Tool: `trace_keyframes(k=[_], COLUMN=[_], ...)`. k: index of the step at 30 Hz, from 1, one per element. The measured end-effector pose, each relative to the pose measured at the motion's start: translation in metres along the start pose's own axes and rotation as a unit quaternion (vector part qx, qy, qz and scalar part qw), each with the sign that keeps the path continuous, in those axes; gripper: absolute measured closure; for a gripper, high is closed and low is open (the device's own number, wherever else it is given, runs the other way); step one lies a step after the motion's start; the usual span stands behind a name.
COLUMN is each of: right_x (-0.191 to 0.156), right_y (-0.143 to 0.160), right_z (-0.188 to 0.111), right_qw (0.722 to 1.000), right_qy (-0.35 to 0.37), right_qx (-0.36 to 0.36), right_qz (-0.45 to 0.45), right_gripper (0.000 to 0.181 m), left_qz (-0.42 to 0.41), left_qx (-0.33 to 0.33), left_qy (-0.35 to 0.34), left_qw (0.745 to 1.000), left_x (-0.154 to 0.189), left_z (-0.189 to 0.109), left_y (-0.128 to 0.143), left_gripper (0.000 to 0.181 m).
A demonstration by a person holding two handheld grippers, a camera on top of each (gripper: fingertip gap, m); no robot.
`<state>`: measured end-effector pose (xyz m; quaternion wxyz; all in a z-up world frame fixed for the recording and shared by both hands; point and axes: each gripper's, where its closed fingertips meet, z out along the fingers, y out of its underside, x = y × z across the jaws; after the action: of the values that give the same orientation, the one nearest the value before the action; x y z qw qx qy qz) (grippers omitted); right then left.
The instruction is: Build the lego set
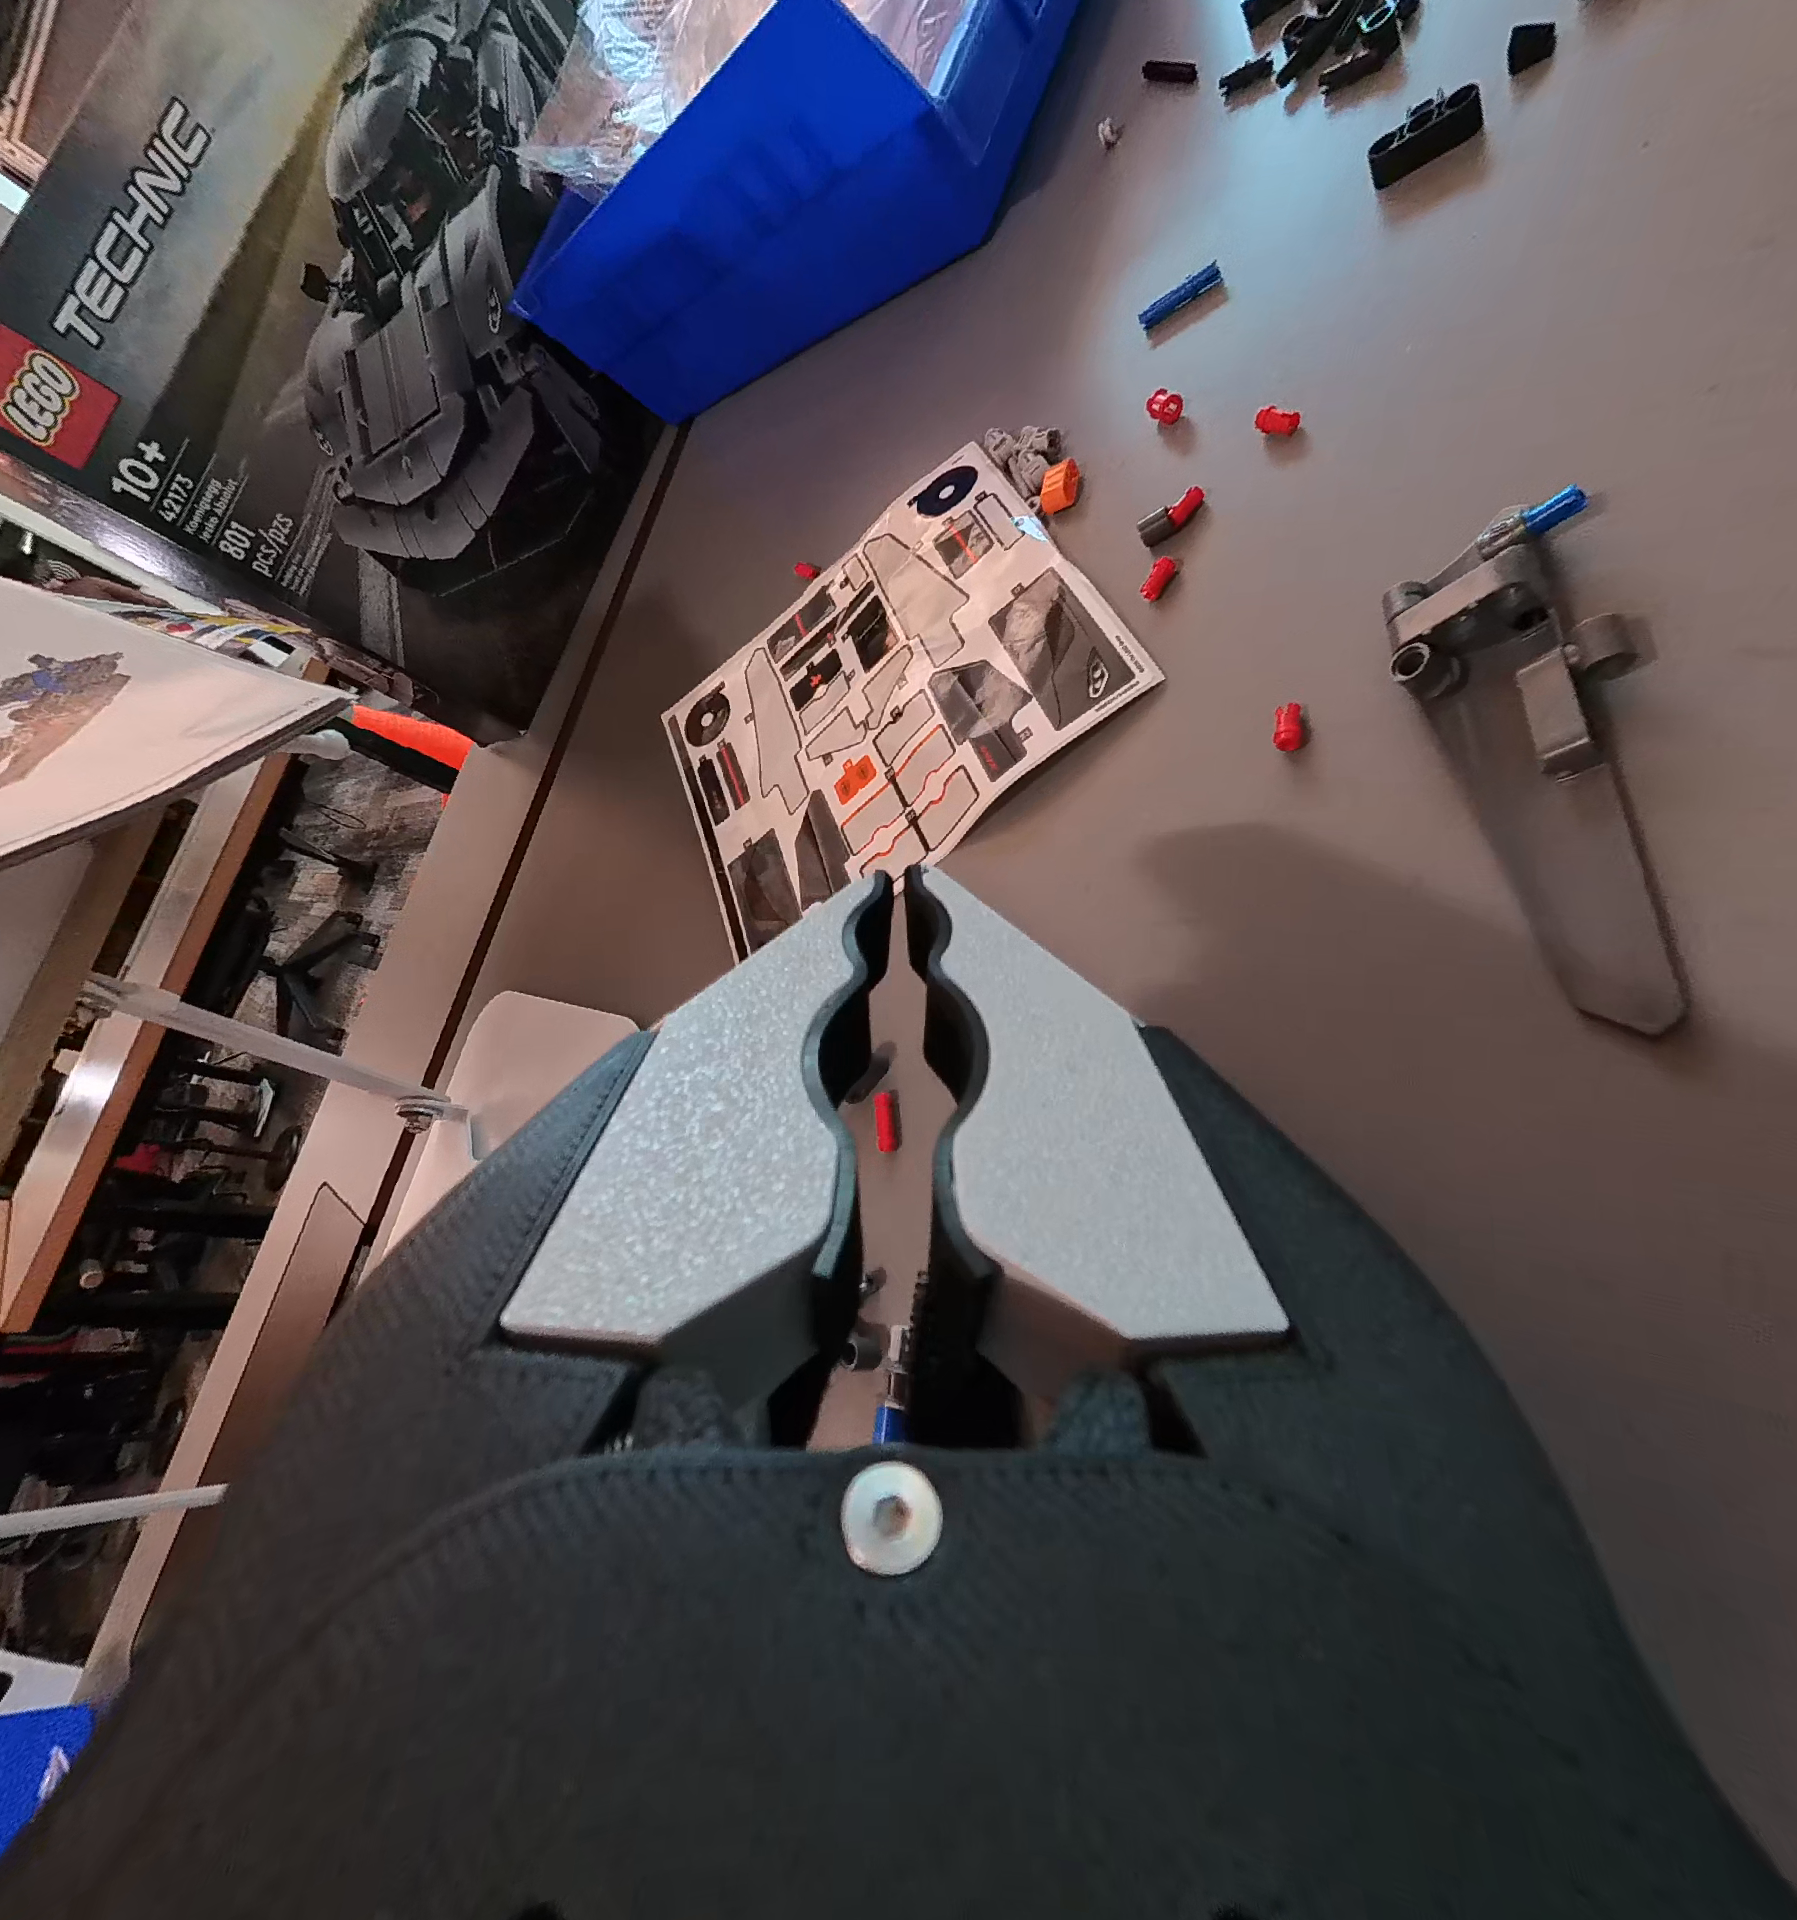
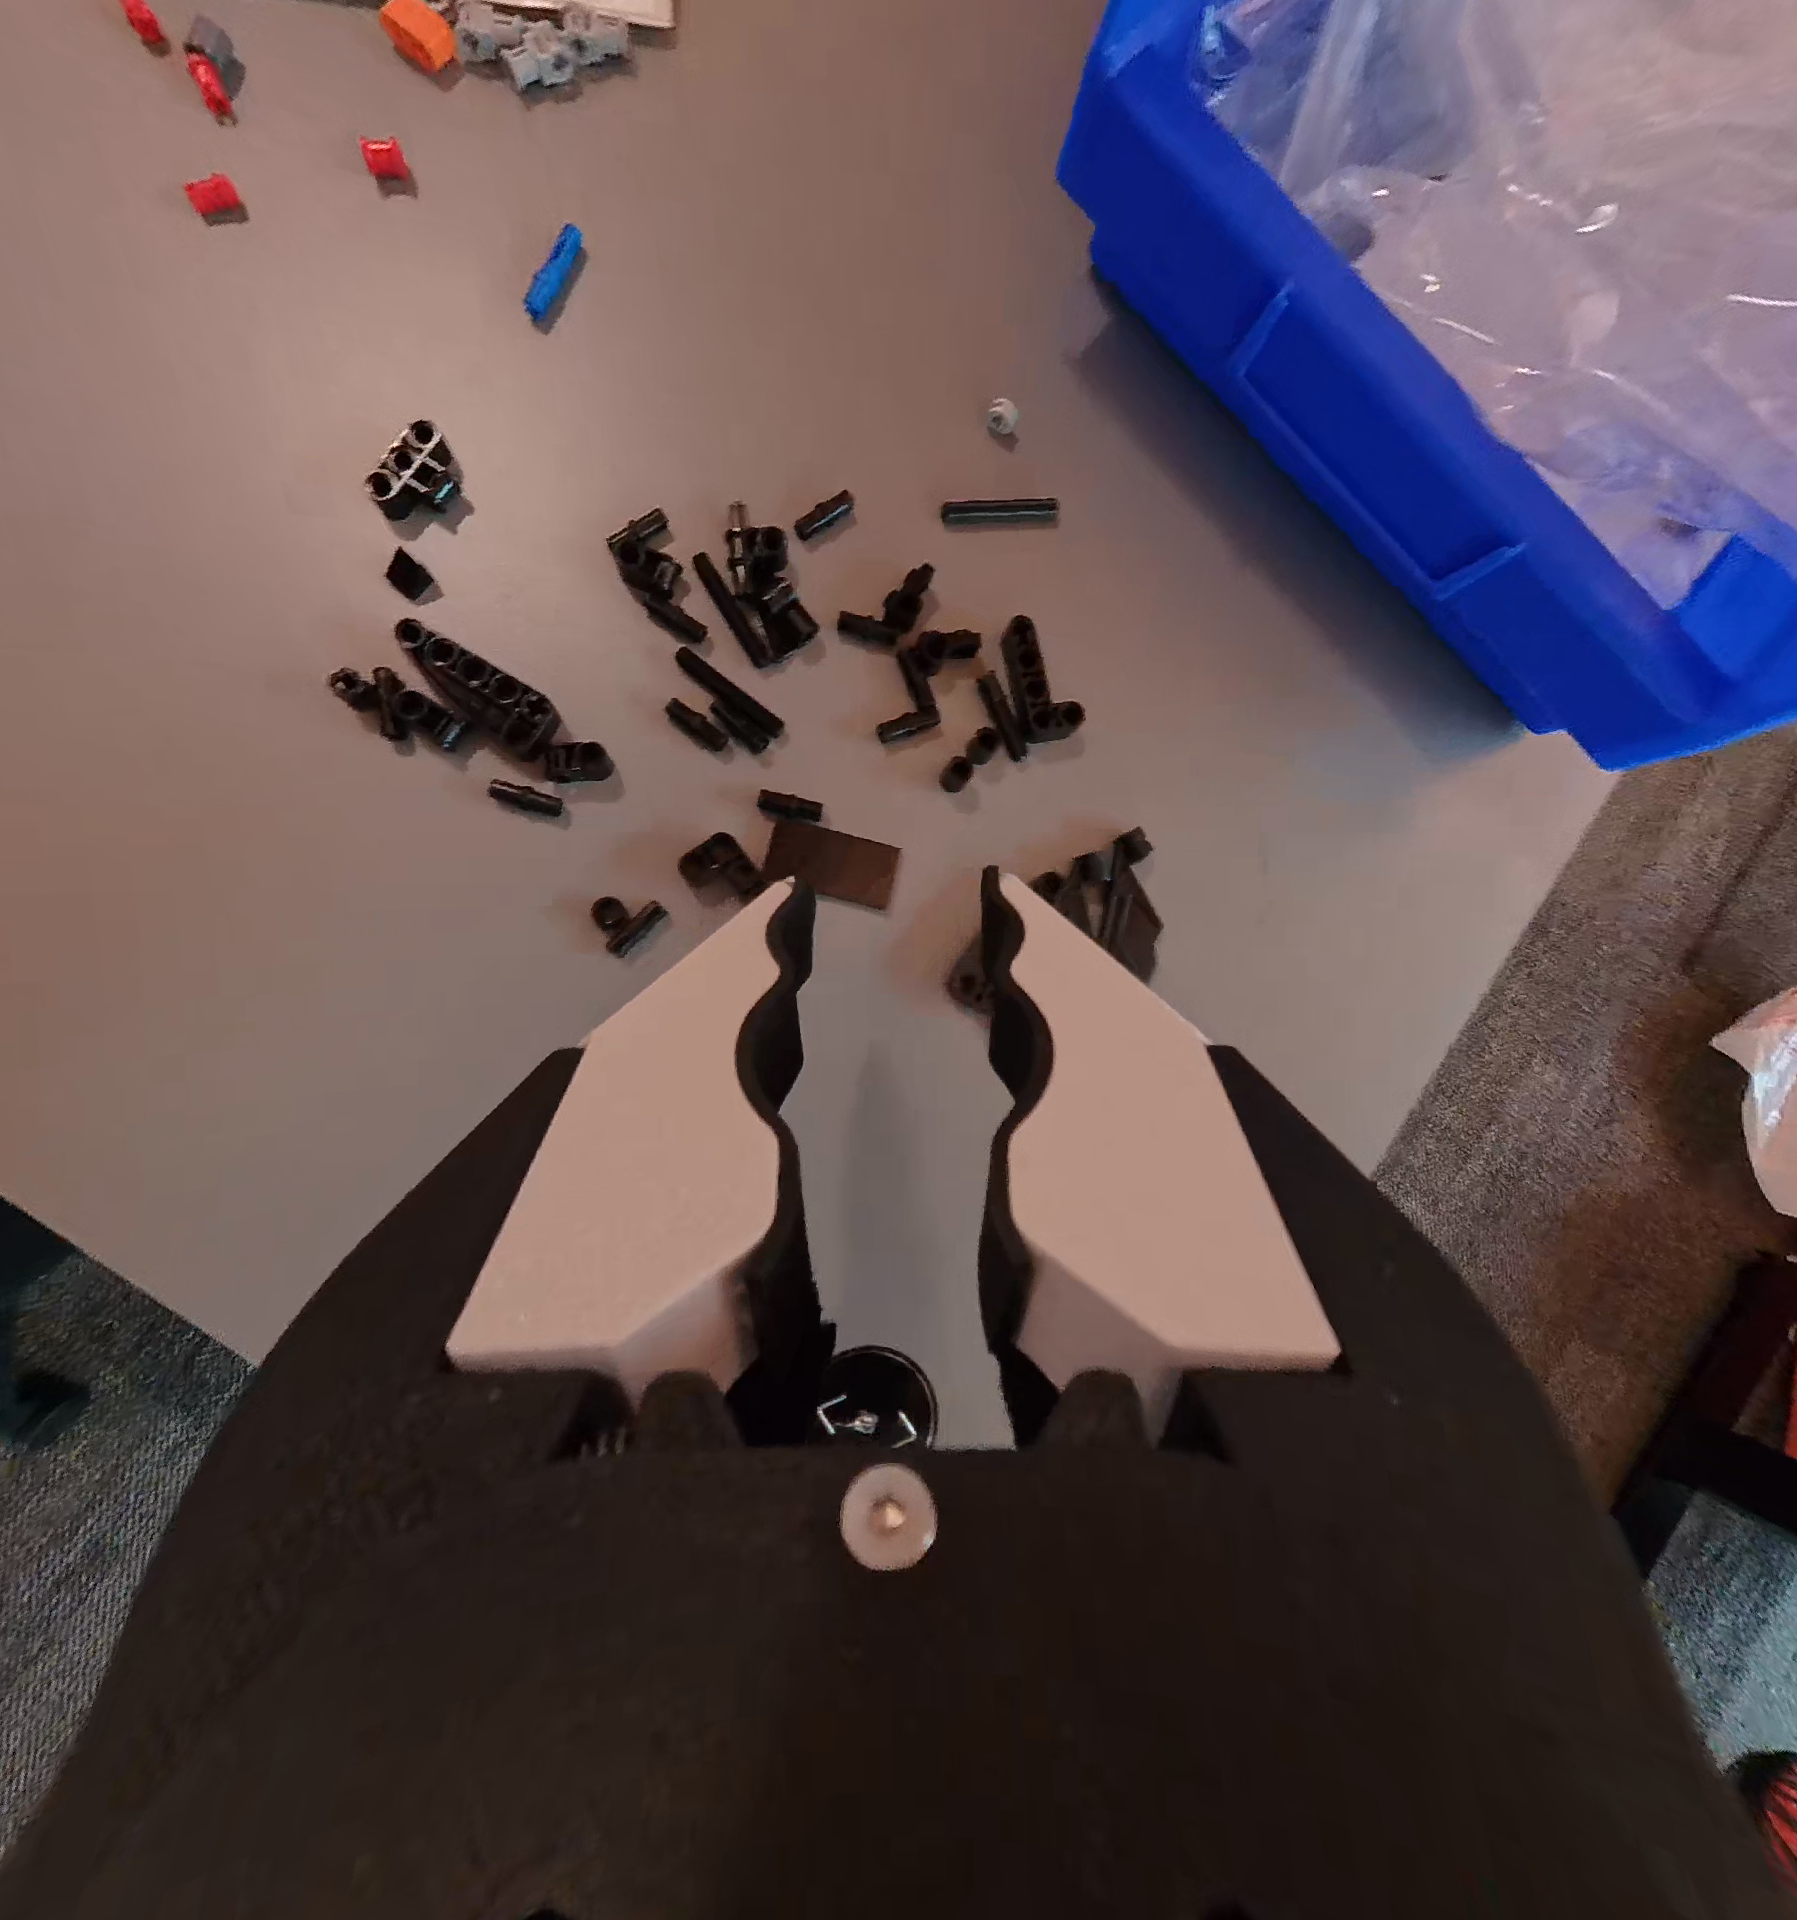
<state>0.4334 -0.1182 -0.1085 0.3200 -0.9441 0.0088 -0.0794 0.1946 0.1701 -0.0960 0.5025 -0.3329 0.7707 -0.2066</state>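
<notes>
Hovering over the grey tabletop [image 2: 198,935], the right gripper [image 2: 889,894] has its two pale, black-lined fingers spread apart with nothing between them. Just ahead of its tips lies a flat black rectangular plate [image 2: 837,864], and beyond that a scatter of small black plastic pins, beams and connectors [image 2: 728,644], all loose. Farther out and to the tips' right stands a blue plastic bin [image 2: 1393,436] holding clear bags, so part of the set looks unsorted.

The left gripper [image 1: 899,883] has its fingers drawn together at the tips, nearly touching — nothing is pinched there. A small red pin [image 1: 883,1120] shows through the gap lower down, and it seems to lie on the table beneath rather than in the grip. Directly past the tips is a folded printed sheet of car-part shapes [image 1: 915,686], with a few red bushes [image 1: 1164,405] strewn beyond it. Off to the right sits the only built piece in sight — a grey subassembly of a long tapered panel with linked beams and a blue axle at its far end [image 1: 1538,727]. To the left stands the set's dark cardboard box [image 1: 281,343]

I judge the build barely started: one small assembly is joined, nearly every piece is still loose, and neither gripper holds a part
</notes>
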Motion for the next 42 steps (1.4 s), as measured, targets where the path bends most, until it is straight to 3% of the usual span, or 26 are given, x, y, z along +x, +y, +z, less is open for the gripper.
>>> trace_keyframes(k=[6, 18, 30, 42], right_x=[0.012, 0.025, 0.036, 0.028], right_y=[-0.006, -0.013, 0.002, -0.005], right_z=[-0.002, 0.007, 0.057, 0.072], right_qw=[1.0, 1.0, 0.997, 0.997], right_qy=[0.012, 0.01, -0.002, -0.048], right_qx=[0.012, 0.005, -0.074, -0.065], right_qz=[0.013, 0.011, -0.009, 0.005], right_gripper=[0.144, 0.157, 0.166, 0.168], left_qz=[0.002, 0.003, 0.003, 0.008], left_qx=[-0.001, -0.001, -0.003, -0.007], left_qy=[0.001, -0.001, -0.003, 0.002], left_qw=[1.0, 1.0, 1.0, 1.0], left_x=[0.001, 0.0, -0.001, 0.002], left_z=[0.001, 0.001, 0.001, 0.003], left_y=[0.0, 0.0, 0.001, 0.003], left_gripper=[0.181, 0.181, 0.181, 0.181])
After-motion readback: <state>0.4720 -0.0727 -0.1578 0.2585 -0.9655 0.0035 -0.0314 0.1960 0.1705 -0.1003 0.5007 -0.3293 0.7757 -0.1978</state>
